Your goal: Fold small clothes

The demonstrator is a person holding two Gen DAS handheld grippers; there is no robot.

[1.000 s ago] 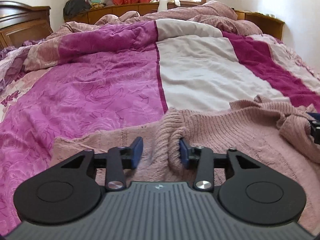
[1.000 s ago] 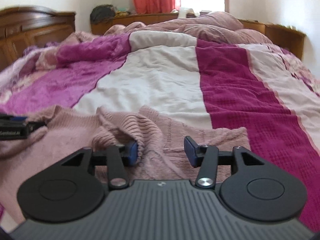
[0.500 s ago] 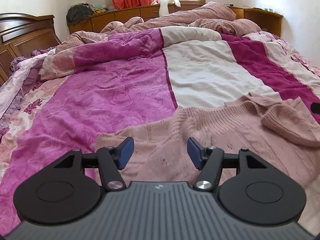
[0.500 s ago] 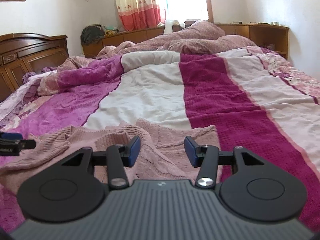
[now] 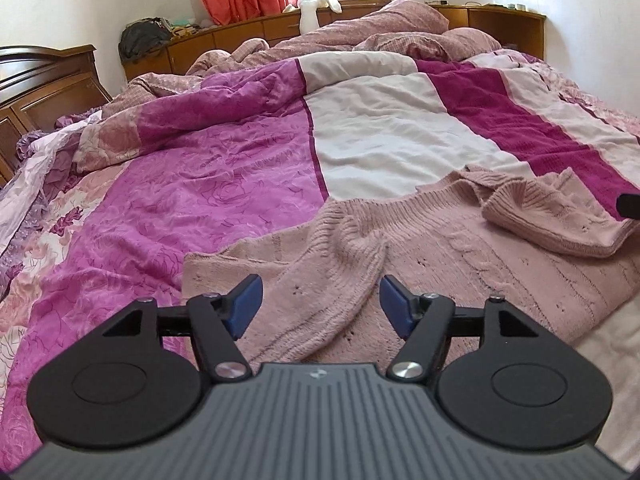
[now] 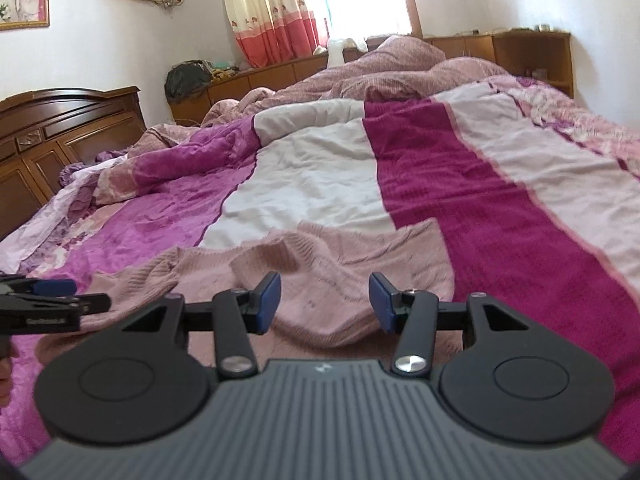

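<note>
A pale pink knitted sweater (image 5: 460, 248) lies spread on the bed, with one sleeve folded across its body in the left wrist view (image 5: 340, 272) and the other sleeve bunched at its right (image 5: 540, 212). It also shows in the right wrist view (image 6: 328, 272). My left gripper (image 5: 320, 304) is open and empty, raised just above the folded sleeve. My right gripper (image 6: 325, 300) is open and empty above the sweater's right half. The left gripper also shows at the left edge of the right wrist view (image 6: 48, 296).
The sweater lies on a bed with a quilt (image 5: 380, 132) striped magenta, white and dark red. A rumpled pink blanket (image 5: 360, 40) is heaped at the far end. A wooden headboard (image 6: 60, 128) stands at the left and wooden cabinets (image 6: 520, 52) along the back.
Both grippers have let go of the sweater's sleeves, opened wider and lifted back and up. The sleeves now lie folded on the sweater's body.
</note>
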